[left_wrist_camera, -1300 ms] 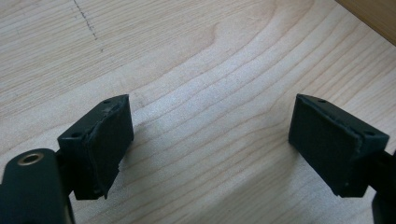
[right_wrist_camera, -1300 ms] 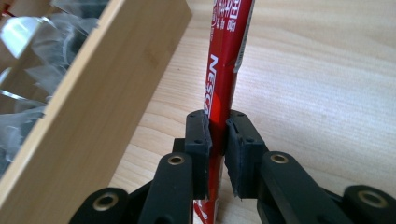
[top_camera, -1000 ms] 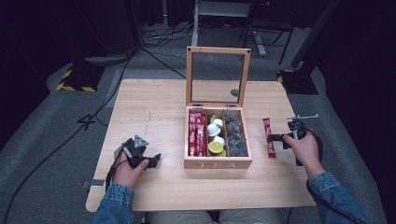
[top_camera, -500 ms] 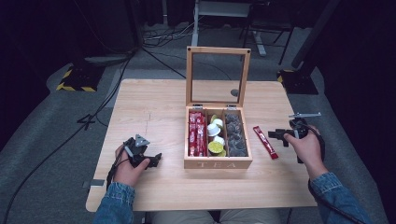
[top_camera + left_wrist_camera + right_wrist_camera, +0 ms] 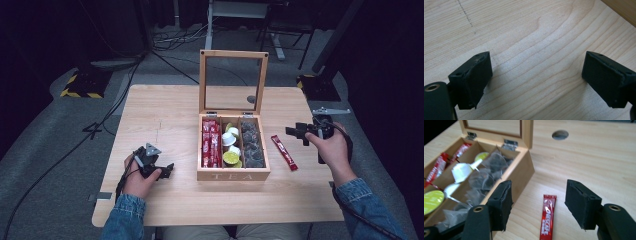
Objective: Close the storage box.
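Wooden table bearing an open tea box, lid upright; red sachets, cups and dark bags fill its compartments. At the box's 3 o'clock, a red sachet lies flat, apparently just set down. Right gripper, released, frames it; regrasping calls for descent. Left gripper, released, empty, at 9 o'clock.

High view: overhead, facing forward and down across the whole table. Left gripper view: close above bare tabletop. Right gripper view: low, near, angled toward the open tea box. Shared by the high and right gripper views: box, red sachet.
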Motion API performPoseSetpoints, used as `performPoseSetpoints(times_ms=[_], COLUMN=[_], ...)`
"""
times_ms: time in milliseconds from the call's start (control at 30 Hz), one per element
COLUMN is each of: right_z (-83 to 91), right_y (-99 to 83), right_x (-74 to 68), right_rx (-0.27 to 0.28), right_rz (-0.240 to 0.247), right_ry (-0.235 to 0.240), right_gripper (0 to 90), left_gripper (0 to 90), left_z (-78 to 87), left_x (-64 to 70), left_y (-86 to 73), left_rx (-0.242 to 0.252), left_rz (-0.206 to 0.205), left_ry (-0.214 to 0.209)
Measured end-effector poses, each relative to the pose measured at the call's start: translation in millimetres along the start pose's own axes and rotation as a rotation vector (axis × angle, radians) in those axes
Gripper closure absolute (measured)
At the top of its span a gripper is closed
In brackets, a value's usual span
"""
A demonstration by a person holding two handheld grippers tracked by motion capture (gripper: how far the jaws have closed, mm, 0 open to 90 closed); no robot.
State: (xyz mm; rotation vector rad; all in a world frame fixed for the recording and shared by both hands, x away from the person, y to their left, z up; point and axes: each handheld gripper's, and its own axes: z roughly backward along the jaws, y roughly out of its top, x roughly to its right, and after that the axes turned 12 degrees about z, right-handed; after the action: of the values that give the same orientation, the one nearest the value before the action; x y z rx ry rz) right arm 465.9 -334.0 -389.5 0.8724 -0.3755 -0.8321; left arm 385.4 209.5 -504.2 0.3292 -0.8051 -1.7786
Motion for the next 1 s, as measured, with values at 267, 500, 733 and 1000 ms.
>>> performPoseSetpoints(times_ms=[267, 500, 733, 1000], right_z=[7.8, 6.6, 1.0, -7.0], right_y=[22.4, 39.5, 60.5, 88.0], right_x=[-0.4, -2.1, -7.5, -6.9], right_rx=[0.033, 0.082, 0.102, 0.132], right_rz=[0.034, 0.059, 0.077, 0.098], right_ry=[-0.007, 0.014, 0.027, 0.033], right_gripper=[36.4, 36.4, 36.7, 37.0], left_gripper=[9.9, 9.9, 9.9, 9.9], left_z=[0.4, 0.5, 0.5, 0.6], left_x=[0.6, 0.6, 0.6, 0.6], left_y=[-1.0, -1.0, -1.1, -1.1], left_rx=[0.004, 0.004, 0.004, 0.004], left_rz=[0.003, 0.003, 0.003, 0.002], left_ry=[0.002, 0.002, 0.002, 0.002])
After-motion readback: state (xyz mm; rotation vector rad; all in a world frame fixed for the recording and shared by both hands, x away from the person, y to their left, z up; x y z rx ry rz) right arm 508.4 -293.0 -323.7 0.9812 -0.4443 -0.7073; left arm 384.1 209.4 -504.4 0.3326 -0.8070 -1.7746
